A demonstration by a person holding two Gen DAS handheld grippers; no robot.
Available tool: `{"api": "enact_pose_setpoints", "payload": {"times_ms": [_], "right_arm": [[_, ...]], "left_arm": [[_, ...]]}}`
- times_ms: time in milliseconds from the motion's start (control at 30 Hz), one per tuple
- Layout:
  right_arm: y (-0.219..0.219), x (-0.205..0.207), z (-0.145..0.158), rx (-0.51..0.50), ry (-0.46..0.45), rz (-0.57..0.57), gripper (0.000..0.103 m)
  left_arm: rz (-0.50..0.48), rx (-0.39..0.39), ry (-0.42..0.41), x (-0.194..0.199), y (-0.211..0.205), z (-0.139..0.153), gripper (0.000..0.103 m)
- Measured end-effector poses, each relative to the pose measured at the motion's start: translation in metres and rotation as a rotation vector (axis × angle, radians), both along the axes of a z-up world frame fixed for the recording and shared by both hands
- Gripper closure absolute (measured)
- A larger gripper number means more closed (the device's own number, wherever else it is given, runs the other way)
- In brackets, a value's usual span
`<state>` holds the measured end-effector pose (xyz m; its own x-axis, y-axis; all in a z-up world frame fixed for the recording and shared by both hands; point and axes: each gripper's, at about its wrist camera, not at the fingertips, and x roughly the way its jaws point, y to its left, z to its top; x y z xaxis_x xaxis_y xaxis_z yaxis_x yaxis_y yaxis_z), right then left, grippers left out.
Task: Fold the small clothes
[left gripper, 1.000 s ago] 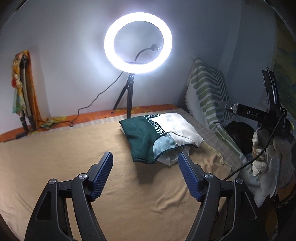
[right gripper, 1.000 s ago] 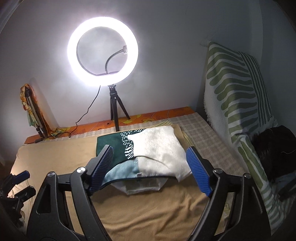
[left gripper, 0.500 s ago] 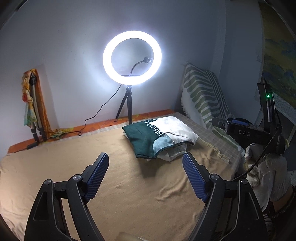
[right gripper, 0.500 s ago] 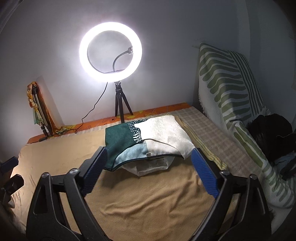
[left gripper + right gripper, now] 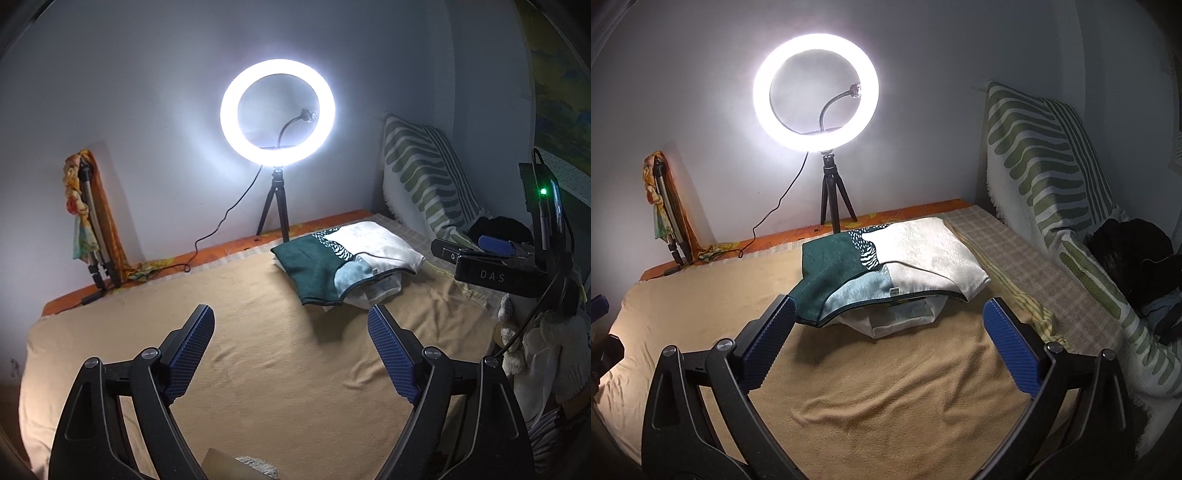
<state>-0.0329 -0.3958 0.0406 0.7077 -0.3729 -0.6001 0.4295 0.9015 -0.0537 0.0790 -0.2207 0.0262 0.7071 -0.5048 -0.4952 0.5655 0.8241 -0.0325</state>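
Left of the folded clothes pile (image 5: 345, 266), well apart: left gripper (image 5: 291, 345), jaws spread wide, holding nothing, above the tan blanket (image 5: 258, 369). Pile itself, green and white, flat on that blanket's far part. Behind the pile: lit ring light (image 5: 816, 90). Just near of the pile: right gripper (image 5: 888, 334), jaws wide, empty. Right of the pile: striped cushion (image 5: 1049, 155).
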Motion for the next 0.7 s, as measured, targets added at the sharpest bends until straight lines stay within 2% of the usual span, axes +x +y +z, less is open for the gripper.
{"api": "enact_pose_setpoints", "payload": {"times_ms": [200, 433, 700], "right_arm": [[0.009, 0.002, -0.005, -0.038, -0.009, 0.001, 0.0], [0.01, 0.003, -0.009, -0.044, -0.002, 0.003, 0.0], [0.008, -0.002, -0.008, -0.032, -0.025, -0.012, 0.0]], "left_arm": [[0.018, 0.009, 0.023, 0.002, 0.001, -0.006, 0.017], [0.027, 0.06, 0.024, -0.001, -0.003, -0.013, 0.017], [0.023, 0.053, 0.013, -0.003, -0.004, -0.009, 0.017]]}}
